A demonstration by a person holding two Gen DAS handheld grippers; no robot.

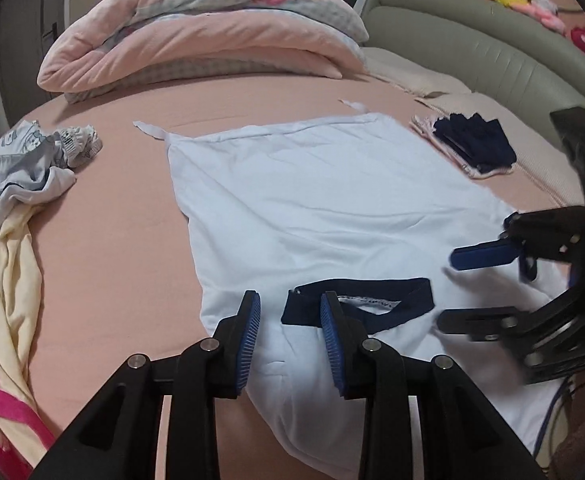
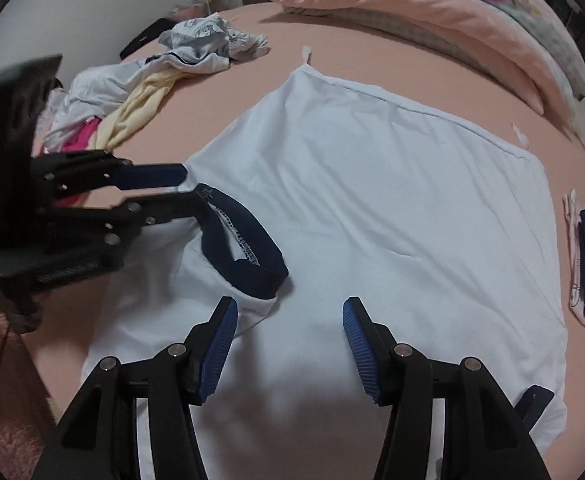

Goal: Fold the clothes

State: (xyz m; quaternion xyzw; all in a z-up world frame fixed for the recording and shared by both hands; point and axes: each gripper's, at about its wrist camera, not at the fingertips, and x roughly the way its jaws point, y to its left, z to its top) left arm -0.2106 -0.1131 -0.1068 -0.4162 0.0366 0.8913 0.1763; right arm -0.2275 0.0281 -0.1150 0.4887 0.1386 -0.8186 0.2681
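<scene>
1. White T-shirt (image 2: 372, 200) lies spread flat on the bed (image 1: 112, 220), navy collar (image 2: 248, 248) nearest, ready for folding.
2. Left hand-held gripper (image 1: 290, 340) gapes, straddling the collar's end.
3. Right hand-held gripper (image 2: 290, 336) gapes empty over the shoulder.

a pink bed (image 1: 124, 216) carries a white shirt (image 1: 324, 200) spread flat mid-bed, a heap of clothes (image 1: 20, 184) at its left, a folded quilt (image 1: 204, 32) at the far edge, folded clothes (image 1: 468, 144) at right.
</scene>
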